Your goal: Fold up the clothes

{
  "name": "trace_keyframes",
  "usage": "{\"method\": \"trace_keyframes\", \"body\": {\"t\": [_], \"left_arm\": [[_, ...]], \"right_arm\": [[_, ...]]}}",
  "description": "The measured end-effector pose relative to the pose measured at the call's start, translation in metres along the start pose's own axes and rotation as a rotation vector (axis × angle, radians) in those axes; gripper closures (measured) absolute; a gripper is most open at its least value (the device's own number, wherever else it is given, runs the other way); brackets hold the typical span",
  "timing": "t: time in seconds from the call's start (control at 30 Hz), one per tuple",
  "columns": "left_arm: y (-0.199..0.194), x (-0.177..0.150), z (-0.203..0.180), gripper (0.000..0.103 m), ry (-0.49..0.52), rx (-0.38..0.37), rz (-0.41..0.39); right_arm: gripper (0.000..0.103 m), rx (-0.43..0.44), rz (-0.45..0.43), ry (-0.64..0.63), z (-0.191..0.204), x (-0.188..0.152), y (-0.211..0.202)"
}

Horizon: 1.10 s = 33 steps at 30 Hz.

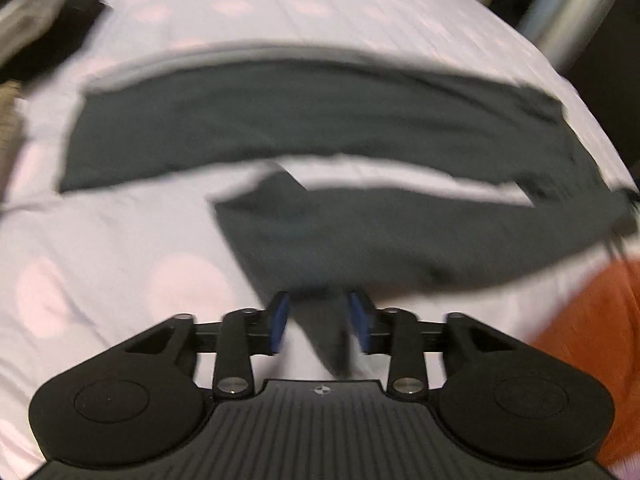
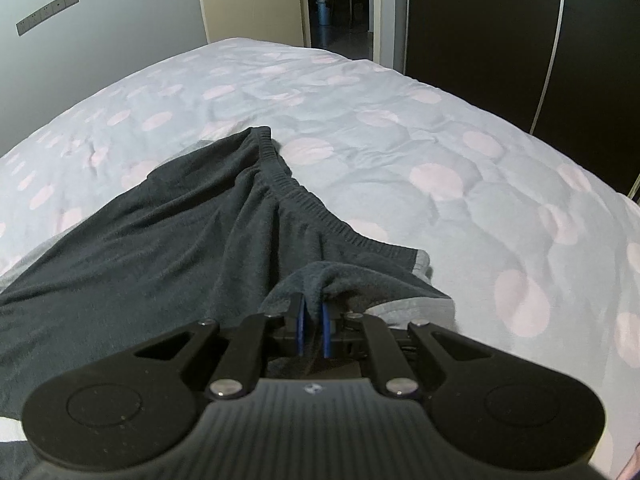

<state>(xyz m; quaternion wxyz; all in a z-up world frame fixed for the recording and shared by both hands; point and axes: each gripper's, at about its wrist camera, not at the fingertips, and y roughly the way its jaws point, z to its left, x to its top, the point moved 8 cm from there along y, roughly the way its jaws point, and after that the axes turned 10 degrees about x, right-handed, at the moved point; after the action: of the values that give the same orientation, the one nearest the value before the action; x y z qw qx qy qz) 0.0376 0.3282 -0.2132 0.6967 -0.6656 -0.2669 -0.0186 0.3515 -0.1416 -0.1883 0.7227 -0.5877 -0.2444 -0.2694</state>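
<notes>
Home bedroom: bed [image 2: 360,92], wardrobe [image 2: 480,40]

Left wrist view: mounted just behind the left tool [image 1: 320,322], looking steeply down along its fingers onto the bed [image 1: 120,240], close, blurred throughout. Right wrist view: mounted behind the right tool [image 2: 313,326], tilted less steeply, facing across the bed [image 2: 400,140] toward a grey wall [image 2: 120,40], an open doorway [image 2: 340,0] and dark wardrobe doors [image 2: 480,40]. Shared by both: the dotted bedcover and the dark trousers [image 1: 320,128] [image 2: 180,232], seen near in each.
</notes>
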Motion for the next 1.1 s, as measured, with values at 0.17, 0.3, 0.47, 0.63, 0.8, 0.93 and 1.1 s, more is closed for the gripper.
{"method": "trace_keyframes", "body": {"t": [0.17,0.3,0.47,0.63,0.8,0.93,1.1], "left_arm": [[0.039,-0.016,-0.019,0.065,0.079,0.113,0.119],[0.050,-0.015,-0.010,0.091,-0.023,0.121,0.149],[-0.006,0.001,0.025,0.094,-0.010,0.263,-0.032],[-0.081,0.006,0.063,0.094,0.024,0.351,-0.159],[-0.116,0.006,0.067,0.095,0.101,0.405,-0.189],[-0.133,-0.006,0.065,0.097,0.137,0.426,-0.190],[-0.136,-0.006,0.080,0.097,0.091,0.445,-0.194]], "right_arm": [[0.093,0.013,0.004,0.019,-0.001,-0.002,0.007],[0.093,0.039,0.003,0.048,-0.006,-0.004,0.003],[0.093,0.066,0.004,0.081,-0.016,-0.007,-0.008],[0.093,0.095,0.019,0.098,-0.019,-0.014,-0.021],[0.093,0.135,0.034,0.094,-0.013,-0.022,-0.033],[0.093,0.164,0.024,0.095,-0.003,-0.022,-0.043],[0.093,0.228,-0.008,0.103,0.011,-0.007,-0.047]]}}
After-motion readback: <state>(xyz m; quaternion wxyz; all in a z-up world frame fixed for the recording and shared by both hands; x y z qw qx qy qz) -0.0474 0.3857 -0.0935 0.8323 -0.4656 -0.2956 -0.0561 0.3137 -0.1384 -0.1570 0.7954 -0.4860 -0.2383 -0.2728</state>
